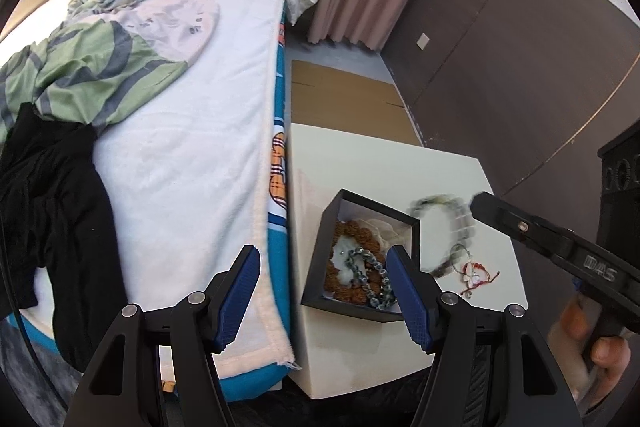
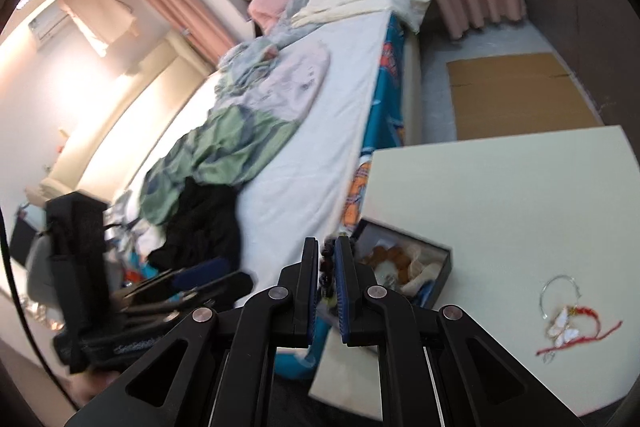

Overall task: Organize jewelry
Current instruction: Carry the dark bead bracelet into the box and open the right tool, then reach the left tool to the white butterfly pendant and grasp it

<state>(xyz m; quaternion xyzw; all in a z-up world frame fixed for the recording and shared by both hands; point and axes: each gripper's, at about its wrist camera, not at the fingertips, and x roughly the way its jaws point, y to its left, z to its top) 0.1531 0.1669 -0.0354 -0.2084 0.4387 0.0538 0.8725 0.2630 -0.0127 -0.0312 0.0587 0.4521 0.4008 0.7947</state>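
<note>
A black jewelry box [image 1: 412,247] stands open on a cream table [image 1: 400,163]; inside lie brown bead strands [image 1: 352,227] and a blue-grey bead bracelet [image 1: 372,275]. My right gripper [image 2: 327,255] is shut on a dark bead bracelet [image 1: 444,231], which hangs blurred above the table just right of the box. A red-string butterfly charm bracelet [image 2: 568,323] with a thin silver hoop [image 2: 560,287] lies on the table. My left gripper [image 1: 324,287] is open and empty, hovering over the box's near left side.
A bed [image 1: 192,147] with a white blanket, green bedding and a black garment [image 1: 60,227] runs along the table's left. Flat cardboard [image 1: 344,99] lies on the floor behind the table. A dark wall panel [image 1: 520,47] stands right.
</note>
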